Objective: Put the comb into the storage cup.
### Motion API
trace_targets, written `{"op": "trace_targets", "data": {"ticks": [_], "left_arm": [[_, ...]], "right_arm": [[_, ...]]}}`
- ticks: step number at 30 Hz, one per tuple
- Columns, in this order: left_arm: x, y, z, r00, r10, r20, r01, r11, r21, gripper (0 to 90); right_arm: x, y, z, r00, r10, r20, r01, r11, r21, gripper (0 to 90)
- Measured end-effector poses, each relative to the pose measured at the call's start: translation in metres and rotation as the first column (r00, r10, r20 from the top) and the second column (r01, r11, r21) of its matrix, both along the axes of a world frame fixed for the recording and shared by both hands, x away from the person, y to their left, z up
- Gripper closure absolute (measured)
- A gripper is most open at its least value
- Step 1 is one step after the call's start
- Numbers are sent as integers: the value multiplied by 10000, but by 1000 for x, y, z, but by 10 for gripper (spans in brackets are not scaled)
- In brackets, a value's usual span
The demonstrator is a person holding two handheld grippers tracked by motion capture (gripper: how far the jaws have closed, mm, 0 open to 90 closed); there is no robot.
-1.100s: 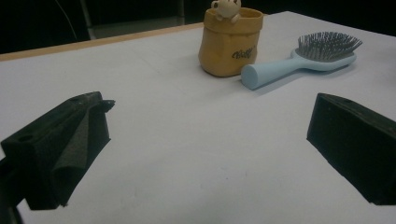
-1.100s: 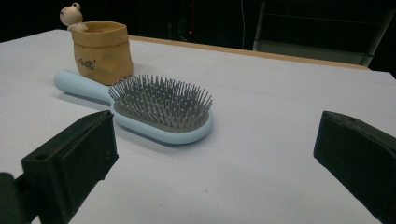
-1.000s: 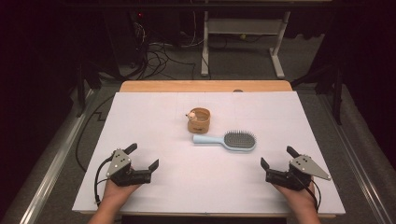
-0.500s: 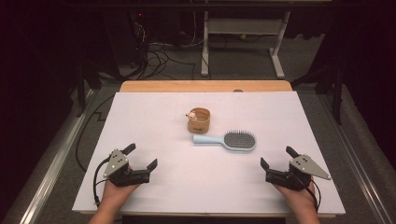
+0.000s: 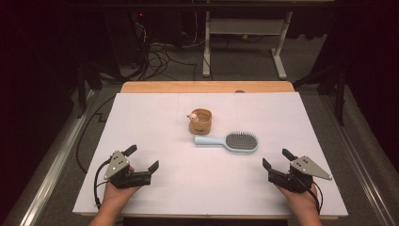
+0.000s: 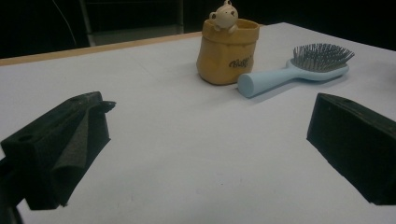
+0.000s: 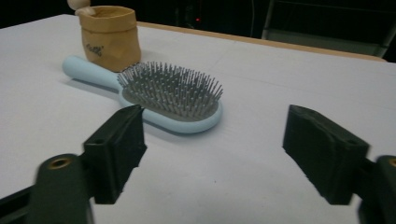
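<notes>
I see the hairbrush [image 5: 232, 141] lying flat near the middle of the white table cover [image 5: 155, 117], bristles up, its pale blue handle pointing toward my left and its oval head toward my right. Just behind the handle stands a small tan pouch-shaped holder [image 5: 201, 121], upright, with a little bear figure [image 5: 192, 116] perched on its rim; in my left gripper view the handle end sits just beside the holder's base, though I cannot tell whether they touch.

My right gripper [image 5: 278, 161] rests low on the near right part of the cover, well short of the brush head. Its jaws have just been closing in, yet they stand apart with nothing between them; in the right gripper view the brush head [image 7: 173, 95] lies beyond the gap.

My left gripper [image 5: 142, 158] sits on the near left part, well apart from both things, its jaws spread wide and empty. A strip of bare wooden tabletop [image 5: 207, 87] shows along the far edge.
</notes>
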State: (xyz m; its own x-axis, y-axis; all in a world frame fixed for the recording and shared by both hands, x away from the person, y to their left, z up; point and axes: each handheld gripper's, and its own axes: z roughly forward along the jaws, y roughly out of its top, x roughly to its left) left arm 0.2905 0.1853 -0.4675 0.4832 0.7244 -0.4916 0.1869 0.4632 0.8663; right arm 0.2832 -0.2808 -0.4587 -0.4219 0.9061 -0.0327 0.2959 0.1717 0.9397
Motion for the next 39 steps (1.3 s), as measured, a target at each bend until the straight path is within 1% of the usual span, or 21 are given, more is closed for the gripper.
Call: {"op": "trace_targets", "data": {"ticks": [1, 2, 3, 4, 5, 6, 7, 8, 9, 10, 12, 13, 16, 17, 21, 22, 25, 32, 39], "left_arm": [[0, 0, 0, 10000, -3, 3, 3, 10000, -8, 2], [0, 0, 0, 10000, -32, -1, 32, 10000, -15, 2], [-1, -1, 0, 9999, -90, 52, 90, 10000, 25, 2], [-1, -1, 0, 9999, -90, 52, 90, 10000, 25, 2], [-1, -2, -1, 9999, -98, 61, 97, 9999, 81, 2], [-1, -3, -1, 9999, -101, 70, 100, 9999, 58, 2], [-1, -3, -1, 9998, -161, 79, 161, 9998, 71, 2], [-1, -3, -1, 9998, -161, 79, 161, 9998, 71, 2], [-1, -4, -1, 9998, -184, 66, 183, 9998, 93, 2], [-1, -4, -1, 9998, -184, 66, 183, 9998, 93, 2], [-2, -4, -1, 9997, -235, 38, 235, 9997, 106, 2], [-2, -4, -1, 9997, -258, 40, 257, 9996, 124, 2], [-2, -4, -1, 9996, -290, 34, 290, 9995, 104, 2], [-2, -4, -1, 9996, -290, 34, 290, 9995, 104, 2], [-2, -4, -1, 9995, -302, -11, 302, 9995, 71, 2], [-2, -4, -1, 9996, -295, -7, 295, 9996, -13, 2], [-2, -4, -1, 9995, -313, 16, 313, 9995, 16, 2], [-2, -3, -1, 9993, -362, -98, 361, 9993, -110, 2], [-2, -2, -1, 9994, -336, -67, 335, 9994, -67, 2]], "right_arm": [[0, 0, 0, 9999, 89, -59, -89, 10000, 5, 283], [0, 0, 0, 9995, 249, -216, -249, 9997, 29, 355], [0, 0, -1, 9993, 317, -192, -316, 9995, 30, 395], [-1, 0, -1, 9990, 390, -205, -390, 9992, 21, 425], [-1, 0, -1, 9990, 390, -205, -390, 9992, 21, 425], [-1, 1, 0, 9988, 436, -202, -436, 9990, 22, 455], [-1, 1, 0, 9985, 479, -255, -476, 9988, 127, 526], [-1, 1, 0, 9985, 479, -255, -476, 9988, 127, 526], [-1, 1, 0, 9980, 550, -299, -545, 9984, 166, 582], [-1, 1, 0, 9980, 550, -299, -545, 9984, 166, 582], [-1, 0, 1, 9971, 635, -410, -622, 9976, 313, 652], [-1, 0, 1, 9971, 635, -410, -622, 9976, 313, 652], [-2, 0, 1, 9978, 541, -381, -526, 9979, 375, 721], [-2, 0, 1, 9978, 541, -381, -526, 9979, 375, 721], [-3, -1, 2, 9985, 477, -257, -465, 9980, 432, 792], [-3, -1, 3, 9986, 481, -230, -471, 9981, 393, 829], [-4, -1, 4, 9987, 457, -242, -448, 9983, 362, 894], [-6, 1, 6, 9993, 368, -51, -367, 9990, 246, 900], [-5, 2, 6, 9993, 377, 64, -379, 9991, 207, 900]]}}
